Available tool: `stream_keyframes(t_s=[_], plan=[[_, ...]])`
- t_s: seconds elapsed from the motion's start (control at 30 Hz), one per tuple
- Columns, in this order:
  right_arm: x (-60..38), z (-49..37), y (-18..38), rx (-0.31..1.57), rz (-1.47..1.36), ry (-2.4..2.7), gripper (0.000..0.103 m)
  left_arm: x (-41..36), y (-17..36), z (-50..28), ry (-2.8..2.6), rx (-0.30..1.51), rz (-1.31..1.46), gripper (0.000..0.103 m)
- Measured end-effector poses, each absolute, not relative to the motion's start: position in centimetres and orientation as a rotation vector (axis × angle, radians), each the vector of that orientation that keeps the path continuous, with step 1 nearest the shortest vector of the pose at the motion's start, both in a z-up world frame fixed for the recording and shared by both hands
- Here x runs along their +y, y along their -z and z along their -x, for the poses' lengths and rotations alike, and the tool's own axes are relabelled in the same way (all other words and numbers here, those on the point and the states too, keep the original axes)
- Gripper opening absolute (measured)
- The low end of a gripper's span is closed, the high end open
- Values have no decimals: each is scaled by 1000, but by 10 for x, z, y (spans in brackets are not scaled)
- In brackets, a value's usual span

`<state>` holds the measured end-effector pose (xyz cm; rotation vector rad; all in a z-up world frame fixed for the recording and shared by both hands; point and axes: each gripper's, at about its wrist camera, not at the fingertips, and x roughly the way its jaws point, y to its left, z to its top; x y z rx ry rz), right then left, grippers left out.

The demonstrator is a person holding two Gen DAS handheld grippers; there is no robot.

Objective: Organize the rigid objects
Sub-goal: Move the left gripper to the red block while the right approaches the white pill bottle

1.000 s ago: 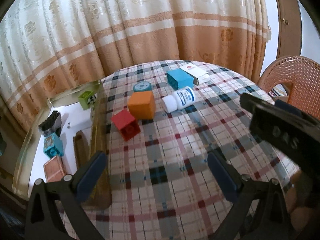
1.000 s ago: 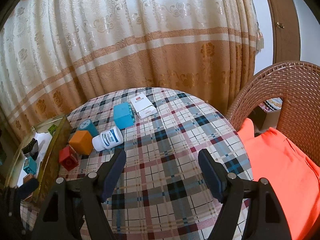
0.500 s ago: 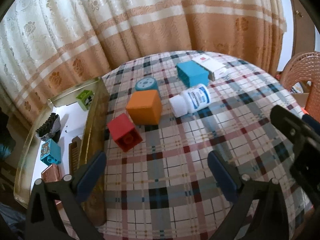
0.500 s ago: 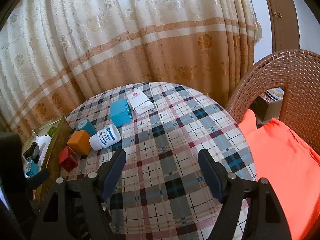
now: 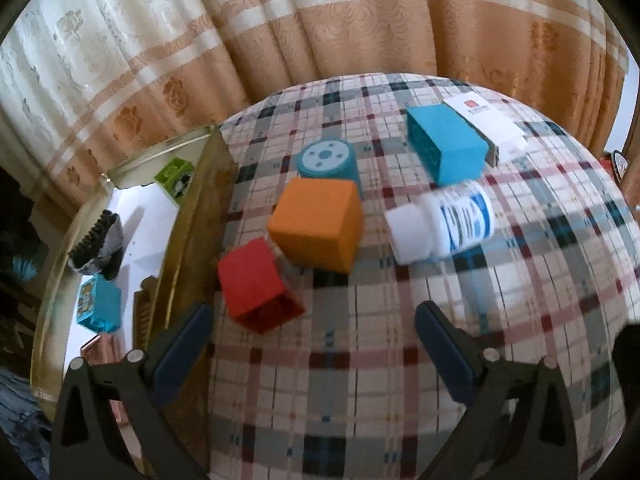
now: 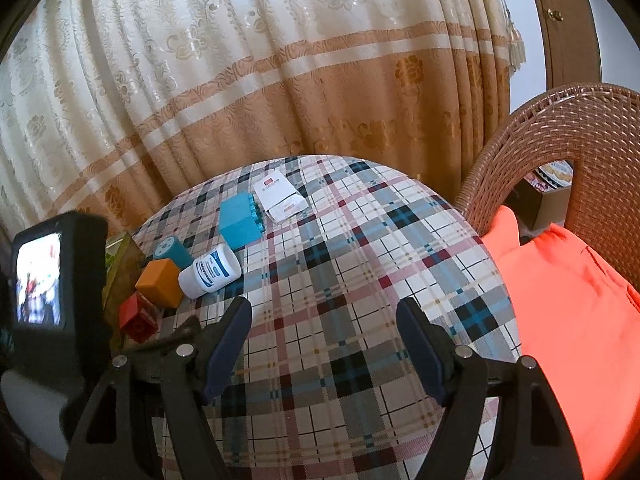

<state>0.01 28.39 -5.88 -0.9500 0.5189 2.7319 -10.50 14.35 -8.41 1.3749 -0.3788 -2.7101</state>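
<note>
Fingers of my left gripper [image 5: 312, 344] stand wide apart and empty above the checked worktop [image 5: 360, 392]. Just beyond them, nearer the left finger, lies the red block [image 5: 252, 280], with the orange cube [image 5: 318, 226] touching or nearly touching its far corner. Right of the cube, ahead of the right finger, the white bottle [image 5: 444, 222] lies on its side. Farther on sit the teal cylinder [image 5: 328, 160], the blue block [image 5: 446, 144] and the white box [image 5: 486, 122]. Left of my left finger, the gold tray [image 5: 192, 216] holds several small pieces. My right gripper [image 6: 324, 340] has its fingers wide apart too, empty, over bare cloth; the same group lies beyond its left finger.
</note>
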Motion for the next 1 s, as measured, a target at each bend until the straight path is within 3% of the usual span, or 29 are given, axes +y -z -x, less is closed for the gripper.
stream_keyframes(t_s=[0.5, 0.63, 0.9, 1.0], plan=[[287, 2, 63, 549, 977, -2711, 77, 158, 84, 121, 2903, -467, -1378, 102], [287, 2, 62, 544, 969, -2713, 77, 163, 84, 106, 2988, -470, -1366, 85], [292, 0, 63, 586, 971, -2701, 77, 169, 72, 91, 2995, -558, -1301, 85], [294, -1, 64, 609, 963, -2698, 77, 165, 59, 91, 3026, -596, -1203, 92]])
